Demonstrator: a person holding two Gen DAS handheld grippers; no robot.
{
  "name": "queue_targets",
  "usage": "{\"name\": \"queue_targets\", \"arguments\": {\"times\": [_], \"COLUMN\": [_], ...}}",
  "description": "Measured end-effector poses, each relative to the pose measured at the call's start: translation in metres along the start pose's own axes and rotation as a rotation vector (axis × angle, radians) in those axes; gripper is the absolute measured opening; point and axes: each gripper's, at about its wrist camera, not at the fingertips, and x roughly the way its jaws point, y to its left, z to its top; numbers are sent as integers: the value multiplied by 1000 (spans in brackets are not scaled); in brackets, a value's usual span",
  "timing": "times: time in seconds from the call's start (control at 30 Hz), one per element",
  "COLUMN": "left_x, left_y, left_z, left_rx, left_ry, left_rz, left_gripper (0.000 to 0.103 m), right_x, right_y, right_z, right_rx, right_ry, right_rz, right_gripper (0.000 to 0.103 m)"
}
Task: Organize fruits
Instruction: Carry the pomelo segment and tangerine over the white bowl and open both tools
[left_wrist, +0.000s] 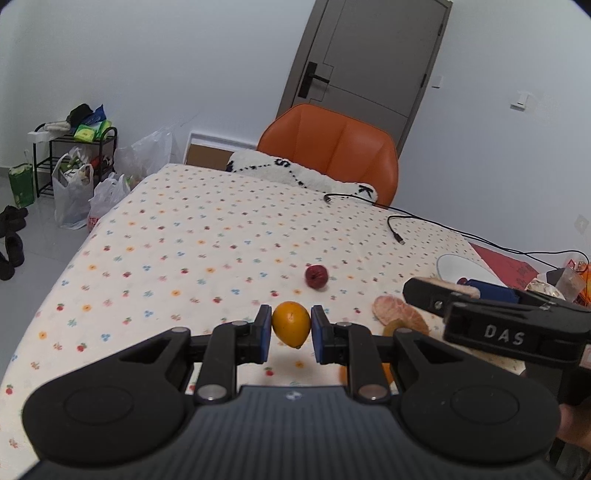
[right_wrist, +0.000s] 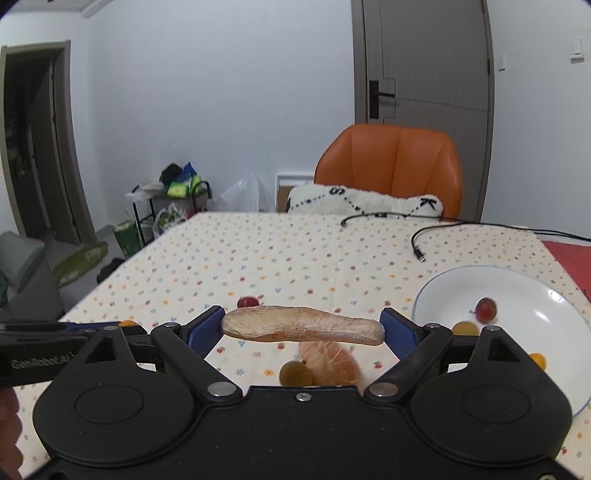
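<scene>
Surface (right_wrist: 280, 251) with a dotted floral cloth, orange chair (right_wrist: 391, 166) at its far edge, grey door behind that. Landmark: white plate (right_wrist: 524, 295), sitting near the surface's right side.

Plate already holds a red fruit (right_wrist: 485, 309) and at least two small yellow ones (right_wrist: 464, 328). Well left of the plate: peeled citrus pieces (right_wrist: 332, 360) with a greenish-brown round fruit (right_wrist: 295, 373) touching them. Further left and farther back, a dark red fruit (left_wrist: 316, 276) sits alone on the cloth.

Right tool (right_wrist: 303, 328): opened wide, clamped end to end on a long pale citrus segment (right_wrist: 303, 326), held clear of the cloth just left of the plate.

Left tool (left_wrist: 291, 330): narrow opening, gripping a small yellow-orange fruit (left_wrist: 291, 324), lifted, well left of the plate.

Step, as I read it: both picks done, transfer to plate pending. Next move needs the right tool carried over the plate rim, lowered, released; segment looks soft, so light squeeze. Left follows; keep the tools from clashing.
</scene>
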Motion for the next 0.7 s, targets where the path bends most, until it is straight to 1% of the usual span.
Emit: {"name": "queue_targets", "arguments": {"times": [0.17, 0.37, 0.7], "left_x": [1, 6, 22], "left_y": [-15, -35, -72], "left_z": [4, 7, 5], "left_rx": [24, 53, 103], "left_ry": [-9, -10, 11], "left_rz": [-11, -29, -66], "left_gripper": [21, 21, 21], "right_x": [-14, -27, -41], "right_y": [-14, -42, -96], "right_z": [6, 8, -3], "right_rx": [18, 59, 139], "right_ry": [-44, -75, -94], "right_rz": [-8, -21, -100], "right_gripper": [88, 88, 88]}}
